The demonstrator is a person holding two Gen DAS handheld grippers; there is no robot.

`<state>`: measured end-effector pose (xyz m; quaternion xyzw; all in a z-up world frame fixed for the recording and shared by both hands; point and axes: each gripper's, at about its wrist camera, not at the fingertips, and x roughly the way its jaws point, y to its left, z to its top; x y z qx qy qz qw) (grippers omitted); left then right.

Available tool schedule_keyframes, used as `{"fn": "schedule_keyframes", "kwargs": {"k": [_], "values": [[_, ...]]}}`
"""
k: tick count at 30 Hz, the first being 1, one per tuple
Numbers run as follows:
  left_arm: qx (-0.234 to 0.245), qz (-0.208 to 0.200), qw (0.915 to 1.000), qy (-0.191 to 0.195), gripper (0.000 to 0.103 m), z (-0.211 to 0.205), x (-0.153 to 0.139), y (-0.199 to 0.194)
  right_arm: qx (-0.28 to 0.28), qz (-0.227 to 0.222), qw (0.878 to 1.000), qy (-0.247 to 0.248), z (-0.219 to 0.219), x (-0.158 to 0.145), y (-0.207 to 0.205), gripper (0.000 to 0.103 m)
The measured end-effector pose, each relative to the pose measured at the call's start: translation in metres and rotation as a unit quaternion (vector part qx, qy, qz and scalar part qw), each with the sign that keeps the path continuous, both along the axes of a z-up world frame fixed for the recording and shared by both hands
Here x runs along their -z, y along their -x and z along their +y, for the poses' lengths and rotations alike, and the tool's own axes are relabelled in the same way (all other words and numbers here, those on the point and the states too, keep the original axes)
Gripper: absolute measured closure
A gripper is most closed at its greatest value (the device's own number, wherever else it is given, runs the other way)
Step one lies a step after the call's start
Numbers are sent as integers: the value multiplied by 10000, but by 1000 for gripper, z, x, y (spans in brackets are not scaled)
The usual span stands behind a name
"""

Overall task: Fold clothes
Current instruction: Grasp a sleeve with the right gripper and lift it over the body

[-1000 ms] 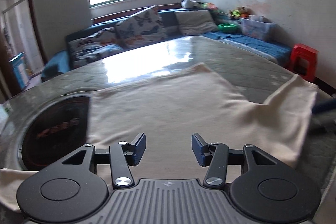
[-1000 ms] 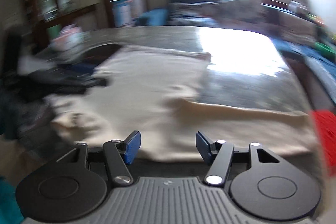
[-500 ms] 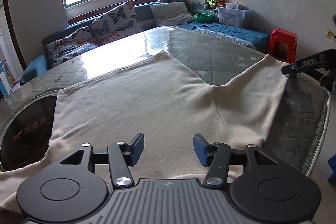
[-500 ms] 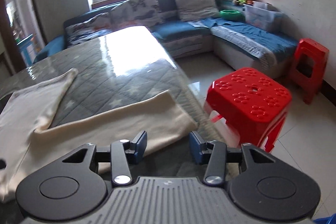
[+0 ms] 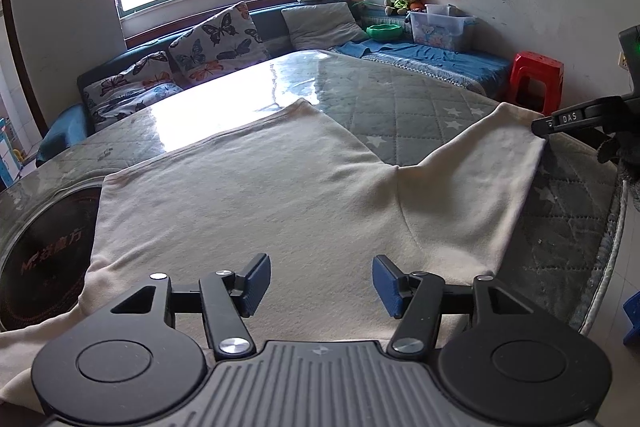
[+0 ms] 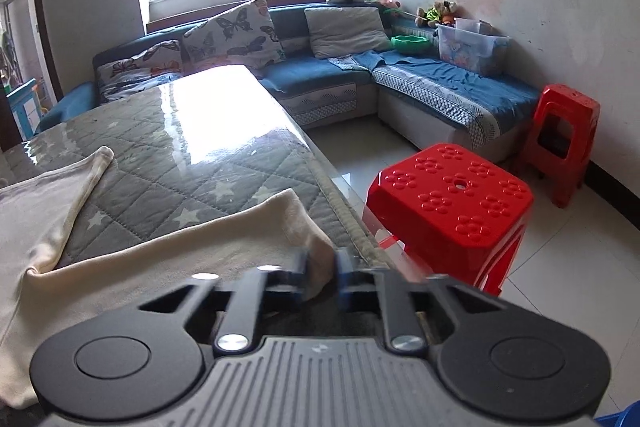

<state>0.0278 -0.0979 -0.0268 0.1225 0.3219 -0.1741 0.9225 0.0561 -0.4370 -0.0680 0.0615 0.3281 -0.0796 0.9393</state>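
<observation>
A cream shirt (image 5: 260,203) lies spread flat on the quilted table cover (image 5: 432,107). My left gripper (image 5: 318,285) is open and empty, hovering over the shirt's near edge. My right gripper (image 6: 323,273) has its blurred jaws nearly closed around the cuff end of the shirt's sleeve (image 6: 224,239) at the table's right edge. In the left wrist view the right gripper shows at the far right, its tip on the sleeve's corner (image 5: 532,131).
A dark round induction plate (image 5: 44,259) is set in the table at left, partly under the shirt. Two red stools (image 6: 452,203) (image 6: 564,139) stand on the floor right of the table. A blue sofa (image 6: 328,75) with cushions runs along the wall.
My right gripper has gone from open over the sleeve's end to nearly closed around the cuff. The left gripper has stayed open and barely shifted over the shirt's near edge.
</observation>
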Motion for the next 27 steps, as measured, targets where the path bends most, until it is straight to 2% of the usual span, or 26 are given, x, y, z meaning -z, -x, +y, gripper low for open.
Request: {"fn": "schedule_keyframes", "kwargs": {"k": [8,15,22,27], "values": [[137,-1,9999,-25,42,-9,2,0,-47,-474,9989,32,-4,-27,13,95],[324,5,9994,-75,40,-21,8,7,-59,-260,9996,-135,-9,-17,10,95],[308,-19,9995,-15,39,-22,8,6,-385,-556,9975,-217,0,-59,17,95],[140,-141,9997,165,38,-6,-3,6,-910,-733,9927,-306,23,-98,23,95]]}}
